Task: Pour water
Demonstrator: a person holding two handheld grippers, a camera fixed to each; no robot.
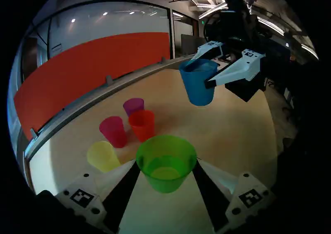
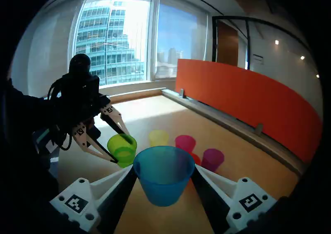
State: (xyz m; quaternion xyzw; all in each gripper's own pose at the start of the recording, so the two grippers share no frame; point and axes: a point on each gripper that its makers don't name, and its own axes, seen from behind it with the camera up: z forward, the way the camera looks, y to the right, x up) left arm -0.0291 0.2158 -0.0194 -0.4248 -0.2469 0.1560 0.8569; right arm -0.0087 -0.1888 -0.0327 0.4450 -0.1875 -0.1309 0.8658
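Table (image 1: 231,126): 4 spare cups close together: yellow cup (image 1: 102,155), pink cup (image 1: 113,130), purple cup (image 1: 133,106), orange cup (image 1: 142,125). Left gripper (image 1: 165,163) clamps green cup (image 1: 166,180), upright, above the table. Right gripper (image 2: 164,168) clamps blue cup (image 2: 164,188), upright, raised, well apart from green. Water level in either: cannot tell. Risks: tilting before rims align spills onto table; smooth cup twists in the fingers; low sweep topples the 4.

The left gripper view looks over its close green cup (image 1: 166,163) at the right gripper (image 1: 199,73), upper right. The right gripper view, over its blue cup (image 2: 164,174), seemingly faces opposite, sharing the wooden table (image 2: 248,168) and small cups (image 2: 185,142).
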